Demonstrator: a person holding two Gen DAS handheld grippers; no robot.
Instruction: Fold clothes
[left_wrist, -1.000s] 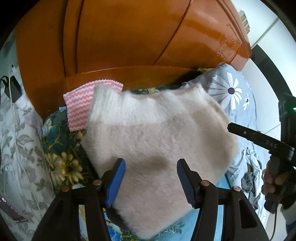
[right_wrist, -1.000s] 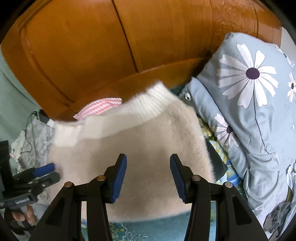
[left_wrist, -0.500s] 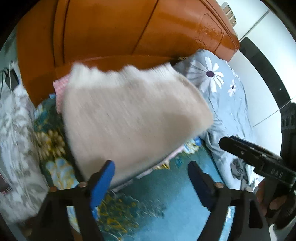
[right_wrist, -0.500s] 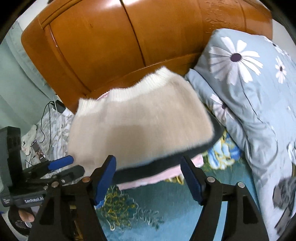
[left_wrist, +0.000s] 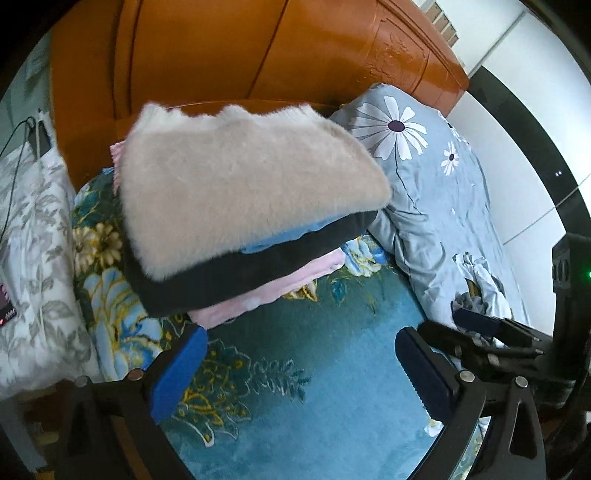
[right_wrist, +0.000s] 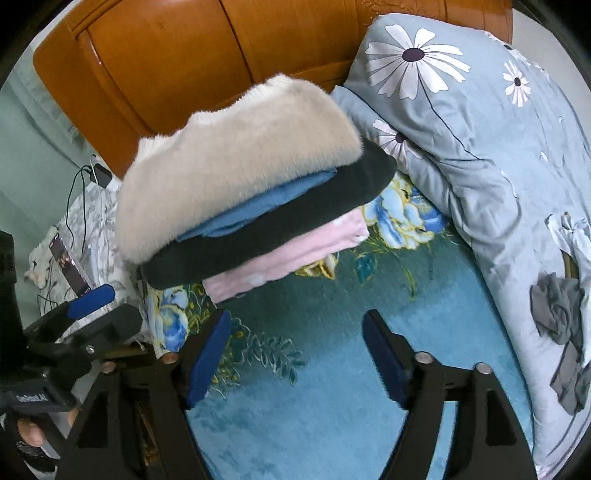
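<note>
Left wrist view: the left hand-held gripper (left_wrist: 295, 363) stands wide and empty over the bed's teal blanket (left_wrist: 332, 387). The folded beige fuzzy sweater (left_wrist: 243, 192) tops a stack of folded clothes (left_wrist: 236, 284) ahead and slightly left, its long axis across the view, beside the daisy pillow (left_wrist: 424, 155). Right wrist view: the right hand-held gripper (right_wrist: 295, 354) is likewise wide, holding nothing; the stack lies ahead-left, so the left one seems nearer. A second ago both straddled the sweater; now they are clear of it and further back.
</note>
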